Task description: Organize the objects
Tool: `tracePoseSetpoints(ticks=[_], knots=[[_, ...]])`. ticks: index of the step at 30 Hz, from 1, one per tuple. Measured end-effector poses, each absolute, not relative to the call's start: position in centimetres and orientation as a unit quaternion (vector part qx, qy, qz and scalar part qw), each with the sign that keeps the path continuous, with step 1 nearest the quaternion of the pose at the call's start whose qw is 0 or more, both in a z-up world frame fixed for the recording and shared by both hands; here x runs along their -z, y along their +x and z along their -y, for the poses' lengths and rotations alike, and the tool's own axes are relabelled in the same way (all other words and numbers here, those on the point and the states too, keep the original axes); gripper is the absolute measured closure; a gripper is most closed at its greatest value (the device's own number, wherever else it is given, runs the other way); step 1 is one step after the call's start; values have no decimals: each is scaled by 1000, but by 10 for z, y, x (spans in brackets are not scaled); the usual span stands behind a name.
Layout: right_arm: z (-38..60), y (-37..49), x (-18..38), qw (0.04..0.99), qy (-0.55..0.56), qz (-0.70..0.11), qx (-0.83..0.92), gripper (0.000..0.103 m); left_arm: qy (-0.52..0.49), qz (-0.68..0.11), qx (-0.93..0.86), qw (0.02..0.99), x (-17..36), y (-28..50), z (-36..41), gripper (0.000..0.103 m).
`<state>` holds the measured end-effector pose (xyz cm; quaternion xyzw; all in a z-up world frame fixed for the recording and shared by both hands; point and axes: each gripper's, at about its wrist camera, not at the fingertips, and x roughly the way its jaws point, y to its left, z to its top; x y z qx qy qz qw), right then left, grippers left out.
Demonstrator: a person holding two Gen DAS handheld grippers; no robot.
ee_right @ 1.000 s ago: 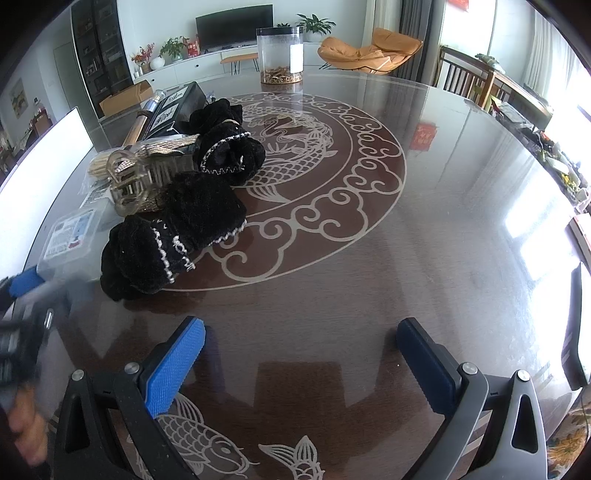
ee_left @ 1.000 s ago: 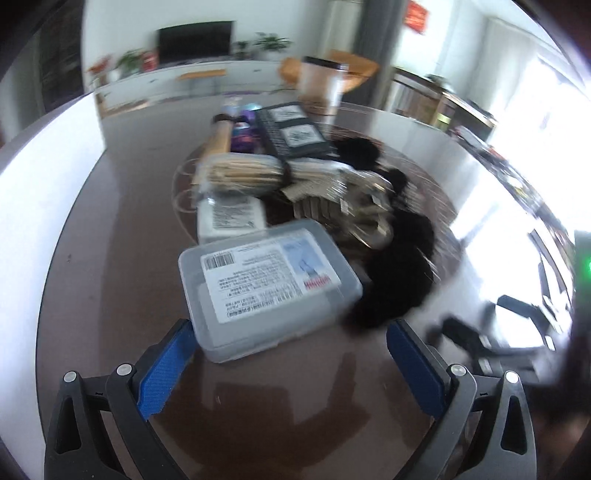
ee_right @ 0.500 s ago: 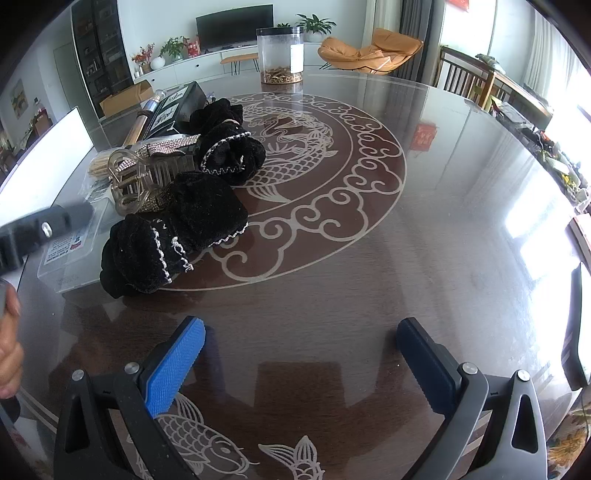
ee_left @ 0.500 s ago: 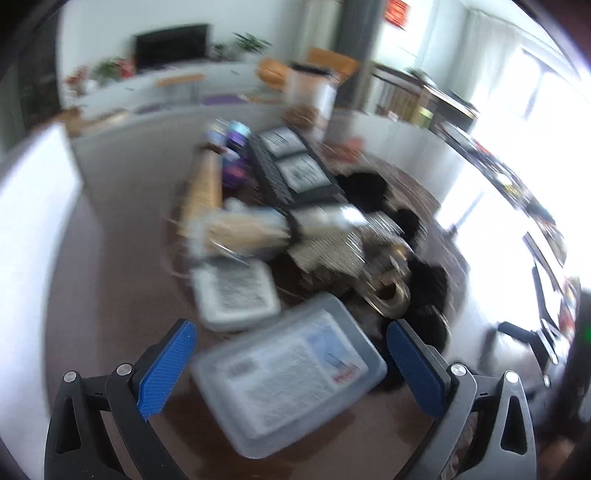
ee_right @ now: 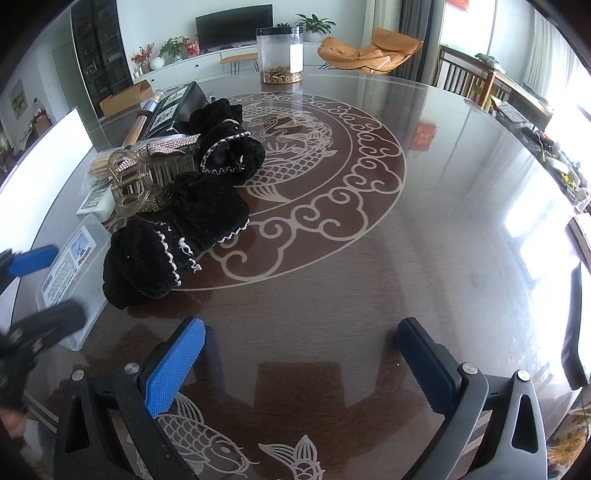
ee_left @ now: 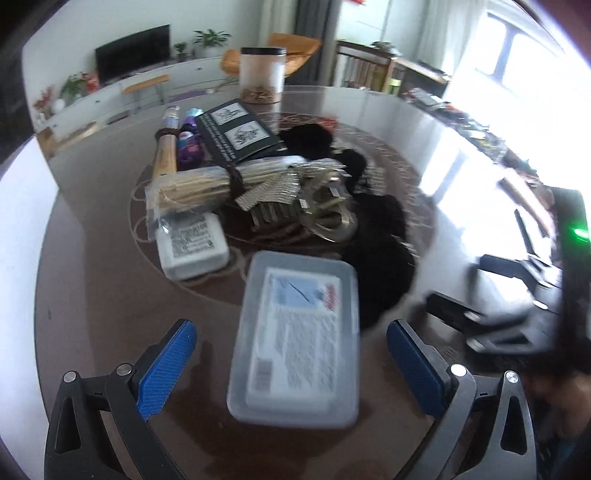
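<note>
**Left fingers straddle the box; right hangs over bare bench**

Ahead of my left gripper (ee_left: 291, 363) I see a crowded pile: a white pack (ee_left: 192, 243) just beyond the clear box (ee_left: 299, 339), a bundle of sticks (ee_left: 199, 188) lying on it, a rhinestone clip (ee_left: 317, 210) beside that, and black velvet scrunchies (ee_left: 384, 258) touching the box's right side. Farther back lie a black booklet (ee_left: 236, 133), a wooden roll (ee_left: 166, 155) and a tall jar (ee_left: 262, 75). The scrunchies crowd the box on its right; its left side is free.

The bench (ee_right: 424, 240) is a dark, glossy round top with a pale dragon and cloud inlay. Behind it I see a TV (ee_right: 234, 26) on a white cabinet, plants and an orange chair (ee_right: 369, 51); bright windows are on the right.

My left fingers (ee_left: 166, 369) are spread wide, one on each side of the box's near end, touching neither side. My right gripper (ee_right: 299, 362) is also spread wide, holding nothing, above bare bench well to the right of the pile.
</note>
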<state>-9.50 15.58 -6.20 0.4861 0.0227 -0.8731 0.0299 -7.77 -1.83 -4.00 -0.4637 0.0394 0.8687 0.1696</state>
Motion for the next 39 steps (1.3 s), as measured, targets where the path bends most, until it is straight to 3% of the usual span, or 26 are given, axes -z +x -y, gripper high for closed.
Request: tracePoseSetpoints(ticks=[25, 26, 30, 39], knots=[[-156, -95, 62, 30, 486, -23, 873, 0, -461, -63, -877, 117, 62, -86, 10, 0], [-156, -95, 62, 30, 486, -23, 873, 0, -458, -61, -880, 112, 62, -85, 11, 1], [-156, -95, 62, 30, 486, -23, 873, 0, -436, -50, -894, 95, 56, -77, 19, 42], [-156, -95, 62, 30, 486, -23, 873, 0, -436, -19, -899, 37, 57, -53, 53, 41]])
